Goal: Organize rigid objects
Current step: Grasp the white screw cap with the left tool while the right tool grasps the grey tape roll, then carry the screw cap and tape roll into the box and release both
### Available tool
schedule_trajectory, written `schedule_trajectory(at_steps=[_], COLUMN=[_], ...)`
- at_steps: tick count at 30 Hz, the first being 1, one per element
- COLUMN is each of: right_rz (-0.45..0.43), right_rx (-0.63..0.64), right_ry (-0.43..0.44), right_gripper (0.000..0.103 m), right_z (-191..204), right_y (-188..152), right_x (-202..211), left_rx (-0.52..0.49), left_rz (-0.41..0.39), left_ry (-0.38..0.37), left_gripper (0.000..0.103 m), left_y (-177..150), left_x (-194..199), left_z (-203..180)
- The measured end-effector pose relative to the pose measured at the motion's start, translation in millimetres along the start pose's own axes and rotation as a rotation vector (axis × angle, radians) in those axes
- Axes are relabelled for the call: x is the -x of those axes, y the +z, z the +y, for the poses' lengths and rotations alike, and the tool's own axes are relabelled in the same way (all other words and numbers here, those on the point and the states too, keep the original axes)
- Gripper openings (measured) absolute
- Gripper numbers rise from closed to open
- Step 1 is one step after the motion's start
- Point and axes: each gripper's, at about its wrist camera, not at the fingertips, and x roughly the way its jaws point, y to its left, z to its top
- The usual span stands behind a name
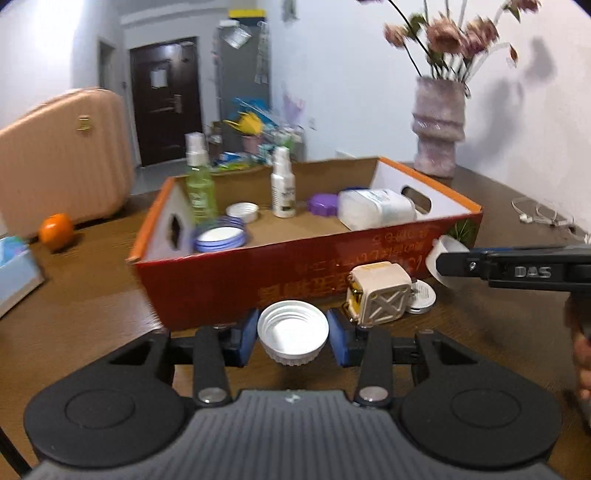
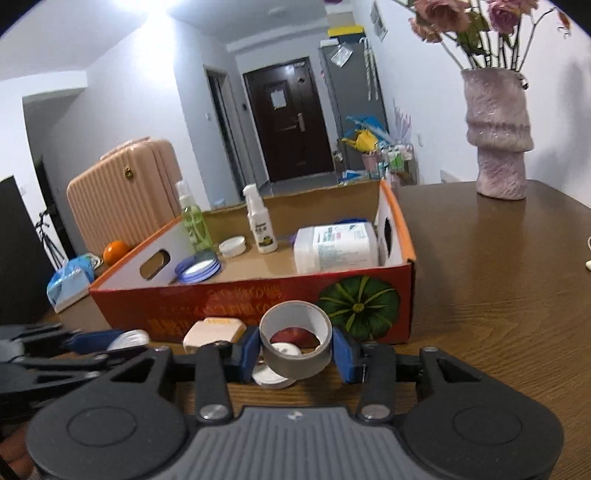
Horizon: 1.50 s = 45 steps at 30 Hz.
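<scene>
Brown wooden table (image 2: 498, 295) carries an open red cardboard box (image 2: 258, 306). Before it, left gripper (image 1: 293, 336) clamps a white ribbed screw cap (image 1: 293, 332), mouth upward; right gripper (image 2: 295, 349) clamps a grey tape roll (image 2: 295, 343), hole tilted upward.

A pink textured vase (image 2: 496, 136) of dusty-pink flowers (image 2: 480, 22) stands on the brown wooden table (image 2: 498, 288), toward its far right. At the table's left edge sit an orange (image 1: 56, 229) and a blue tissue pack (image 2: 68, 282) — behind them a peach ribbed suitcase (image 2: 125, 192). A dark door (image 2: 291, 122) closes the hallway; white cables (image 1: 543, 216) lie at the right.
</scene>
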Motion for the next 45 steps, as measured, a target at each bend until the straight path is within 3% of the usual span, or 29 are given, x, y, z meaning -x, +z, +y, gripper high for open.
schedule_trajectory(at_steps=[4, 7, 13, 21, 25, 31, 33, 36, 40, 45], right_rz=[-0.007, -0.031, -0.03, -0.008, -0.044, -0.112, -0.123, -0.061, 0.066, 0.181], right_rx=[-0.024, -0.017, -0.017, 0.04, 0.041, 0.091, 0.121, 0.174, 0.24, 0.299], right_ry=[-0.052, -0.042, -0.021, -0.043, -0.026, -0.009, -0.022, -0.043, -0.062, -0.079], right_gripper=[0.041, 0.041, 0.041, 0.041, 0.041, 0.041, 0.041, 0.041, 0.041, 0.042], right_z=[-1.1, 7.3, 28.7, 40.1, 36.3, 29.6, 25.9, 14.3, 0.7, 1.7], right_y=[-4.4, -13.0, -43.5, -63.7, -49.7, 11.2, 40.4, 81.1, 103.1, 98.7], right_x=[14.2, 41.3, 98.6, 136.0, 137.4, 99.7, 75.2, 21.4, -37.1, -71.0], left_rx=[0.029, 0.028, 0.1, 0.068, 0.102, 0.094, 0.091, 0.128, 0.116, 0.001], left_rz=[-0.025, -0.026, -0.031, -0.06, -0.083, -0.15, -0.133, -0.059, 0.075, 0.136], left_ry=[0.026, 0.054, 0.033, -0.012, -0.095, -0.15, -0.183, -0.229, -0.273, -0.314], left_gripper=[0.041, 0.041, 0.041, 0.041, 0.041, 0.041, 0.041, 0.041, 0.041, 0.041], left_y=[-15.0, -30.2, -54.8, -57.1, -35.8, 47.6, 80.3, 113.0, 124.9, 115.0], left_x=[43.6, 74.8, 125.3, 144.2, 136.1, 90.5, 56.1, -6.7, -84.2, -125.3], left_z=[2.5, 1.8, 0.2, -16.1, -7.8, 11.3, 15.1, 17.5, 9.8, -6.7])
